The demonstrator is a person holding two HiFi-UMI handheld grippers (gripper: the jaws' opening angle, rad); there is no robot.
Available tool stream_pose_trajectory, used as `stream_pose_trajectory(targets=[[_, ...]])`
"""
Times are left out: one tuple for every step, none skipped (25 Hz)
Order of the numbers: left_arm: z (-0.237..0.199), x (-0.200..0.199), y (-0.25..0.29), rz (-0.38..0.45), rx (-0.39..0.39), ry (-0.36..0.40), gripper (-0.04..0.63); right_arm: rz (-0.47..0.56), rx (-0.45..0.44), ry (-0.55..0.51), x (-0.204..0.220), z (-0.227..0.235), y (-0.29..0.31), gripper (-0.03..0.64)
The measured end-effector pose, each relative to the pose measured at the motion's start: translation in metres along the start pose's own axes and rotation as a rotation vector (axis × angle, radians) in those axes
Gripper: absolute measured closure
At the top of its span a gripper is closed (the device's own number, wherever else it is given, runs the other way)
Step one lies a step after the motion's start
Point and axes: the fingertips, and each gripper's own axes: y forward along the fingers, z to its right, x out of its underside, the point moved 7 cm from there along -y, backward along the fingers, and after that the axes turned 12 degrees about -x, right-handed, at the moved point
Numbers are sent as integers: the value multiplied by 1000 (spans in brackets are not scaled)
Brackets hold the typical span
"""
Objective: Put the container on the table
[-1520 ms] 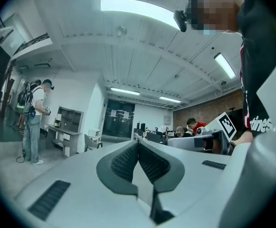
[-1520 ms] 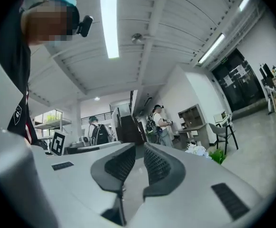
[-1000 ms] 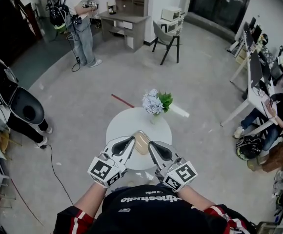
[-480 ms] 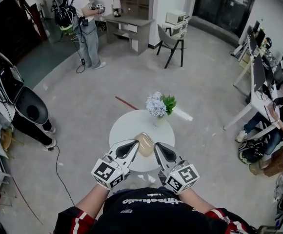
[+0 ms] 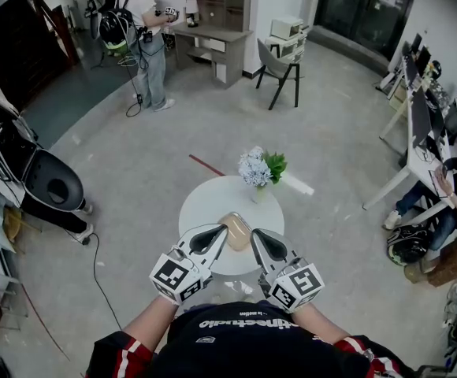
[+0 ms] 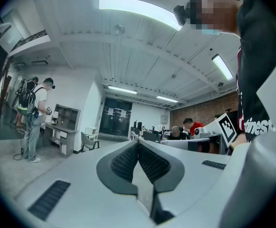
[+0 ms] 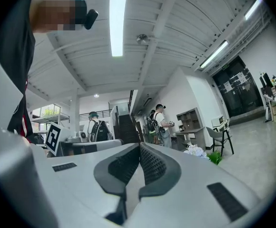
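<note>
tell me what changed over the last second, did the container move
Almost nothing: only the view drifted slightly. The container stays between the left hand-held gripper and the right hand-held gripper above the round table. Both have jaws shut on nothing.

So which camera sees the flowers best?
The head view: the flowers show whole, standing at the far edge of the round white table. The right gripper view catches only a small, far-off bit of them, low at the right. The left gripper view doesn't show them.
</note>
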Motion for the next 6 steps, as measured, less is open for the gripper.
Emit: stream_pose_trajectory(targets=[[0,1,-1,1,0,0,572,-4,0,-4,1,-1,0,603],[1,2,-2,3,1,0,572,-7,1,-5,1,-2,-1,603],[3,2,-3,4,1,0,572,-10,1,-7,1,-2,-3,603],[4,2,-3,5,1,0,572,-13,0,-10,1,-2,-4,603],[6,2,-3,5,0,0,572,-16,-1,-12,0,-3,-6,603],[8,2,-3,5,0,0,572,-19,-3,-15,0,-3,-8,603]])
